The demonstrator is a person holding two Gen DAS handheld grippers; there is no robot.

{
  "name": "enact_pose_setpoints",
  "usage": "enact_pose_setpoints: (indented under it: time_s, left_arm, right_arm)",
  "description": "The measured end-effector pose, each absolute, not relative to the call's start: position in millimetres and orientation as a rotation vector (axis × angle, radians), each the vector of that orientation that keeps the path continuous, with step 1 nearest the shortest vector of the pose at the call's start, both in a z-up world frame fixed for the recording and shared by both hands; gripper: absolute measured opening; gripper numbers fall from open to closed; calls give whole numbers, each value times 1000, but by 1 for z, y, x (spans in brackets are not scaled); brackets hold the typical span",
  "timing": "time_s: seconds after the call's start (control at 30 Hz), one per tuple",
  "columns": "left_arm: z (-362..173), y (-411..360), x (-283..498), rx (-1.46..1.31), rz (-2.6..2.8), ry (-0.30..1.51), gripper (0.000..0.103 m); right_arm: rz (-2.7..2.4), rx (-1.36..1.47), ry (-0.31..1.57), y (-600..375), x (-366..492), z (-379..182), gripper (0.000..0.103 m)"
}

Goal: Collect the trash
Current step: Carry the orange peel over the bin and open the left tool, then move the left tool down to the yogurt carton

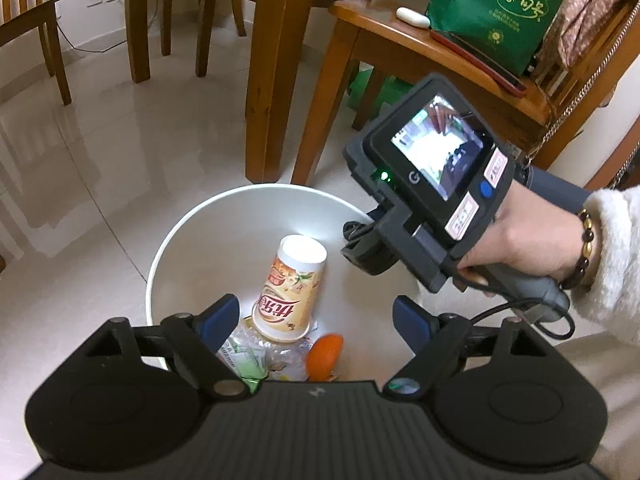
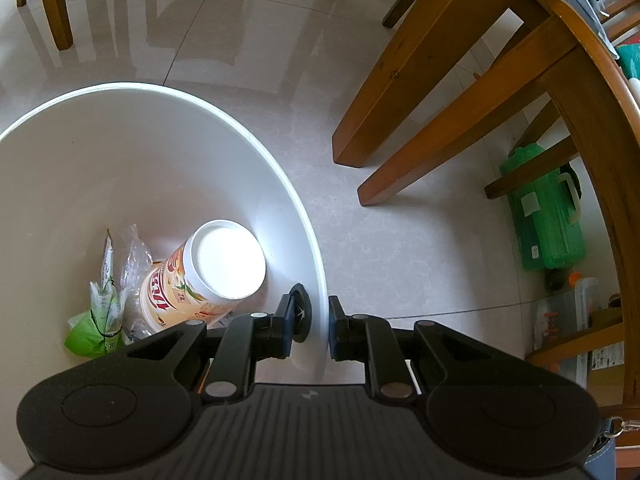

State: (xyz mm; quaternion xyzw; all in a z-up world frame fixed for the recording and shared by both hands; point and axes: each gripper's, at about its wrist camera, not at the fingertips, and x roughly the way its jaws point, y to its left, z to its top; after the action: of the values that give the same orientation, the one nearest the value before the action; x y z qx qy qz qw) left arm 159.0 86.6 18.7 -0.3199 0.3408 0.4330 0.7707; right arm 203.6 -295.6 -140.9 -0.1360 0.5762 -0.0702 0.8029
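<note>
— Since the white bin (image 2: pixel 280 184) is the biggest thing here, how would it handle?

— I'd judge it light, thin-walled plastic, stiff enough at the rim. The right gripper (image 2: pixel 310 320) straddles that rim at the near right edge, one finger inside, one outside, with a gap showing on both sides, so it is parted and grasping nothing. That rim looks like the natural place to pinch if the bin must be shifted.

— And what's inside?

— The paper cup (image 1: pixel 290 288) is the largest piece, lying tilted with its white base up, leaning on the other rubbish at the bottom. Probably very light and easily crushed; take it across the body, gently. A small black round thing (image 2: pixel 300 312) sits just beside the right gripper's inner finger; I cannot tell what it is.

— Smaller bits?

— A clear crinkled plastic wrapper (image 2: pixel 134 256) and a green packet (image 2: pixel 92 332) by the left wall, both soft and slippery, I'd guess. An orange piece (image 1: pixel 324 356), maybe peel, lies near the cup's mouth.

— The left gripper (image 1: pixel 316 320)?

— Spread wide above the bin's near edge, empty.
</note>
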Motion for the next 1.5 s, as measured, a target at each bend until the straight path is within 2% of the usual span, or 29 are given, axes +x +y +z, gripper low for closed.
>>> enact_pose_setpoints:
  time_s: [0.27, 0.5, 0.73, 1.07, 1.33, 1.5]
  left_arm:
    - [17, 80, 133, -683, 1003, 754, 85]
    - [-8, 76, 53, -756, 1251, 727, 87]
    - [-89, 81, -32, -872, 1531, 781, 88]
    - [-220, 93, -94, -1171, 1696, 772, 88]
    - [-270, 99, -125, -1305, 1874, 818, 88]
    - [-284, 88, -128, -1330, 1855, 924, 88]
  right_arm:
    - [-150, -293, 1233, -295, 203, -141, 20]
    - [-152, -293, 1234, -295, 204, -142, 20]
    - [-158, -293, 1238, -294, 206, -142, 20]
    - [-162, -300, 1239, -293, 205, -142, 21]
    - [-166, -300, 1240, -295, 204, -141, 22]
    - [-167, -301, 1240, -294, 204, -141, 21]
